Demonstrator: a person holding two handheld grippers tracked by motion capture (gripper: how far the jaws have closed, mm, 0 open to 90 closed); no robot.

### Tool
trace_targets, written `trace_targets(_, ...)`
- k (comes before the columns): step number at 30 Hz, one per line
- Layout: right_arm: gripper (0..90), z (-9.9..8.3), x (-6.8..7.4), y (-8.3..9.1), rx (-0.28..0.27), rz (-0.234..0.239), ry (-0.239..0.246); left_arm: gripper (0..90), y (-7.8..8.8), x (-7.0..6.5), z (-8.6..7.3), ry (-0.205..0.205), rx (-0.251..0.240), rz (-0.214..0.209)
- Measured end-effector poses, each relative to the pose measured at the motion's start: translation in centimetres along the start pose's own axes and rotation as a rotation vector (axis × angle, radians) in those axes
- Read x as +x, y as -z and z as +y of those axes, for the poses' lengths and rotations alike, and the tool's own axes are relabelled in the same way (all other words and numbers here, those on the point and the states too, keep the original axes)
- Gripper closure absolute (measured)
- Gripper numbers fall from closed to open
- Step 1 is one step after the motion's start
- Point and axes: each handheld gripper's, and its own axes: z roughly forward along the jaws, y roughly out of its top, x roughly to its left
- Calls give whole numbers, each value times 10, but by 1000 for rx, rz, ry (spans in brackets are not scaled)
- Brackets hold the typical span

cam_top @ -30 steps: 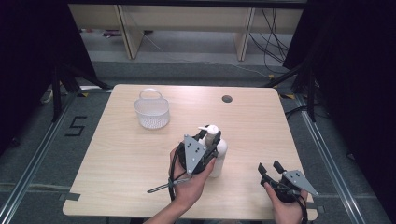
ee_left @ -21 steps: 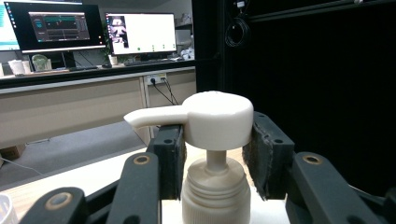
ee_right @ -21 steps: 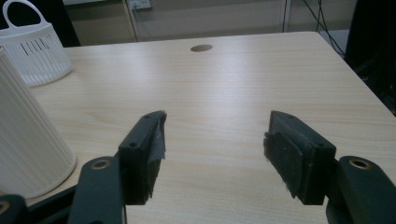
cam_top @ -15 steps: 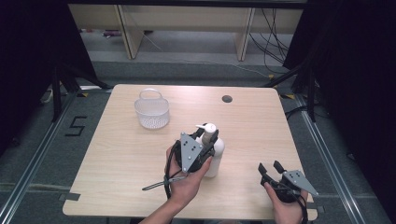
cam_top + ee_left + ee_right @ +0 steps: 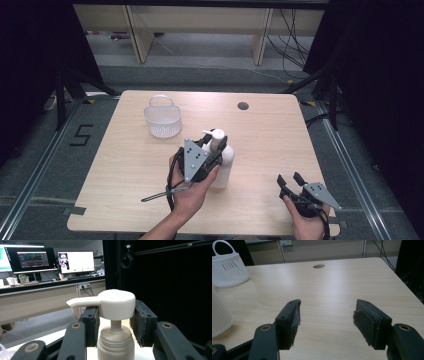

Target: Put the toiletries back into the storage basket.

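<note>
A white pump bottle [image 5: 225, 161] stands upright near the middle of the wooden table [image 5: 280, 135]. My left gripper [image 5: 215, 151] is shut on it from the near side. In the left gripper view the pump head [image 5: 116, 304] sits between the two black pads [image 5: 142, 322], with the spout pointing left. My right gripper [image 5: 291, 179] rests low at the table's front right with its jaws wide apart. In the right gripper view [image 5: 327, 315] only bare tabletop lies between its pads. The bottle's ribbed side [image 5: 218, 315] shows at that view's left edge.
A white plastic basket [image 5: 162, 120] with a handle stands at the back left of the table, also in the right gripper view [image 5: 228, 270]. A dark cable hole [image 5: 243, 106] is near the far edge. Desks with monitors [image 5: 50, 261] lie beyond.
My left gripper and the pump bottle in it have drifted a little to the left. The right gripper has stayed where it was.
</note>
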Motion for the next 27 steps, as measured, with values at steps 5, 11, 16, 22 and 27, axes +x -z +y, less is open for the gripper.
trace_targets(5,376,0,-1,1,8,-8,-9,593,3,3,3,-9,-4,-1)
trace_targets(11,373,0,-1,1,7,-7,-10,593,6,9,6,-8,0,-4)
trace_targets(16,372,0,-2,0,4,2,4,593,6,15,7,-16,3,-1)
trace_targets(22,372,-2,0,-1,-2,2,-21,593,8,23,10,-16,4,7)
trace_targets(27,371,-1,-3,-2,-6,6,7,593,9,30,12,-27,6,13)
